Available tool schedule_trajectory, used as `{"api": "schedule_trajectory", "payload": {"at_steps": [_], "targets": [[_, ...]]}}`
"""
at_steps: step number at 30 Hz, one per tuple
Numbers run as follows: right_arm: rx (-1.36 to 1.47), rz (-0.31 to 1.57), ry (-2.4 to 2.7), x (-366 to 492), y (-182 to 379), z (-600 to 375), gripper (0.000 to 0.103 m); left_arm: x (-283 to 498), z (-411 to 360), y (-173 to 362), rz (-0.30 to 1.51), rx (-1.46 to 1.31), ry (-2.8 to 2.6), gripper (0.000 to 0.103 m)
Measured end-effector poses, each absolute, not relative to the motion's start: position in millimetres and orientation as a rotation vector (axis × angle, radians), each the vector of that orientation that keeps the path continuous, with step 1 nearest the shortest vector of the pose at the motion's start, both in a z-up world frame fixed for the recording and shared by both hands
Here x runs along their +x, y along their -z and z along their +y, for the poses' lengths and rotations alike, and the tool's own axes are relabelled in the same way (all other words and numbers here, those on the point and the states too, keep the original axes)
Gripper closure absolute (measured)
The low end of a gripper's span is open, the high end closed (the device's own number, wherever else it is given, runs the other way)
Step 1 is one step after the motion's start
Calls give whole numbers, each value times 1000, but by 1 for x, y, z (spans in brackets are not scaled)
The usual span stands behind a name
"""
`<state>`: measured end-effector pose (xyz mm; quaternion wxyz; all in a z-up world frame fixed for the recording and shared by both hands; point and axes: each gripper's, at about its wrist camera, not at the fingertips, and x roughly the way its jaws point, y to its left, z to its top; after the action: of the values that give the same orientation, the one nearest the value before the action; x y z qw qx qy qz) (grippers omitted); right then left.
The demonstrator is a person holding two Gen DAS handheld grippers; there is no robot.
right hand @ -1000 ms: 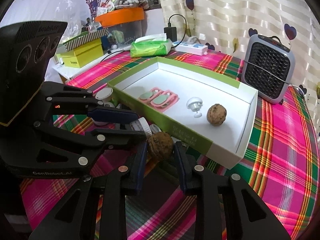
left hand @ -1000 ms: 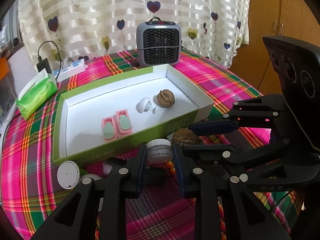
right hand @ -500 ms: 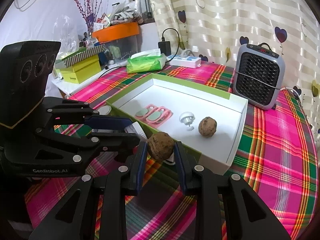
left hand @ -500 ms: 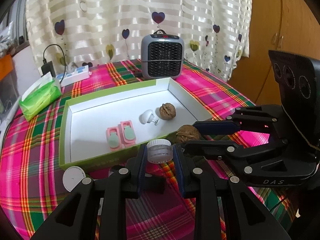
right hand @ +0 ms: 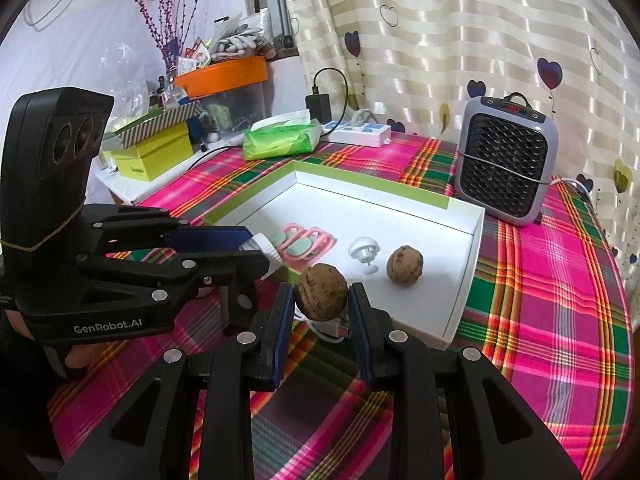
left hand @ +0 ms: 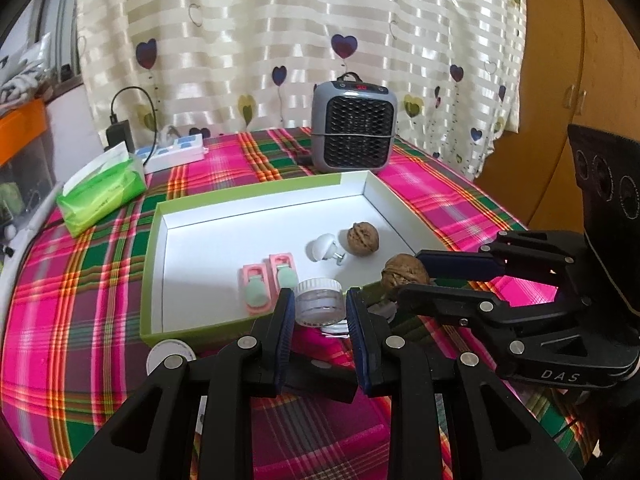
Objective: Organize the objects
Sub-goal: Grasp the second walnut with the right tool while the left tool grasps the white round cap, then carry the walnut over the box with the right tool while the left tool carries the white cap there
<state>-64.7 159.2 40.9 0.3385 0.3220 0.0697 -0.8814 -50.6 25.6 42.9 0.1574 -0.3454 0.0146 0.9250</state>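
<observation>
There were two brown wrinkled walnuts (right hand: 321, 291) (right hand: 405, 265), two pink plastic clips (left hand: 267, 282), one white knob (left hand: 323, 247), one clear jar (left hand: 319, 305) and one white round lid (left hand: 170, 357).

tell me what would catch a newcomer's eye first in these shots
Probably the two black grippers in the foreground, each gripping something: the left gripper is shut on a small clear jar, the right gripper on a walnut, both near the front edge of the green-rimmed white box. Next come the loud pink and green plaid tablecloth and the grey heater behind the box. Inside the box lie another walnut, a white knob and pink clips.
</observation>
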Motion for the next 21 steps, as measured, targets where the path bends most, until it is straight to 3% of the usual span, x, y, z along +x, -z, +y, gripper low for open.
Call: {"api": "schedule_trajectory", "payload": {"at_steps": [21], "targets": [[851,216,2330,-73,-47,150,74,-60,11,-43,-48,-974,-2720,79]]}}
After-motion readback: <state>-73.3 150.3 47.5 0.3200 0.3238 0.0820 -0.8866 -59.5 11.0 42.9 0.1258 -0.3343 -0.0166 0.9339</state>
